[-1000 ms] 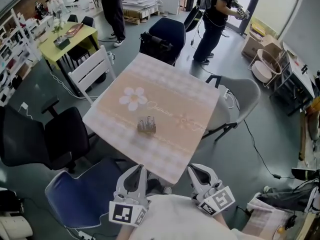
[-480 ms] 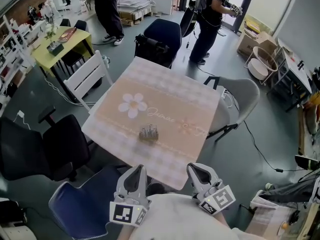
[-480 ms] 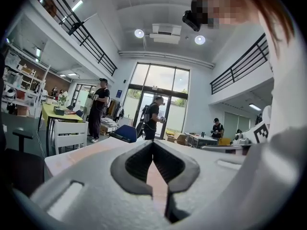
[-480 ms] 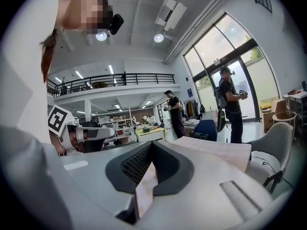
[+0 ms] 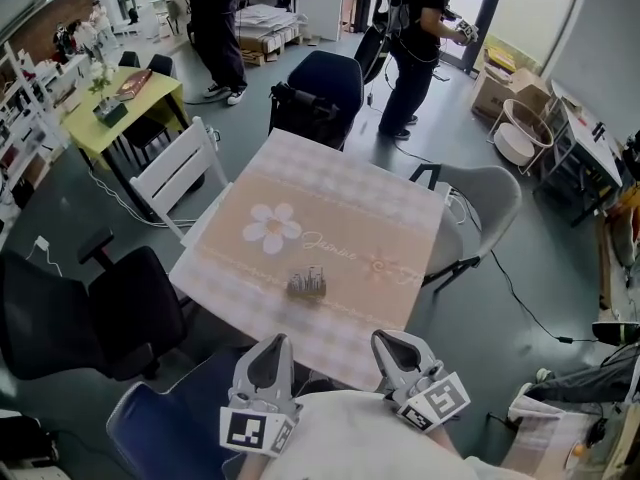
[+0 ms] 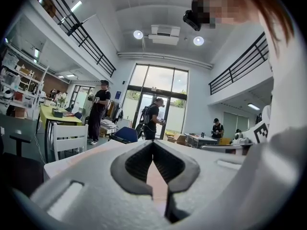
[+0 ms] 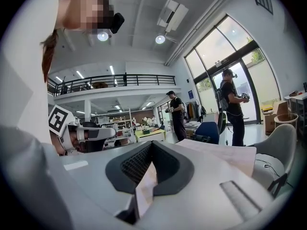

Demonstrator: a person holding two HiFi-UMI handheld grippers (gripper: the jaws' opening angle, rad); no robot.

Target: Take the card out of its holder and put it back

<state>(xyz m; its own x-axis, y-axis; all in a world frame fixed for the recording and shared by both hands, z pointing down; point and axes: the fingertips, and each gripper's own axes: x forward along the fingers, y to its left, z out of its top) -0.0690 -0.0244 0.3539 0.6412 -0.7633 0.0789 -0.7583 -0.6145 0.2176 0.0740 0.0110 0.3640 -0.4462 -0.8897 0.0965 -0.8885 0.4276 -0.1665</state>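
the job has not really started yet. the card holder (image 5: 307,284) is a small shiny thing standing on the table (image 5: 350,193), on the side nearer the person, just below the flower picture on the cloth. it is too small to tell if the card is sitting inside it, but nothing has been lifted away from it, so i think the card is there. the left gripper (image 5: 272,342) and the right gripper (image 5: 386,337) are both down low near the person's body, at the near edge of the table, and they are well apart from the holder. each gripper's own view shows its two fingers pressed together at the tips with nothing caught between them; only the table top peeks through the little gap lower down. so both are closed and empty. every part of the job is left to do: reach over to the holder, open the fingers, pinch the card, pull it out, then slide it back in. one gripper may need to keep the holder steady, because it looks light and could tip.
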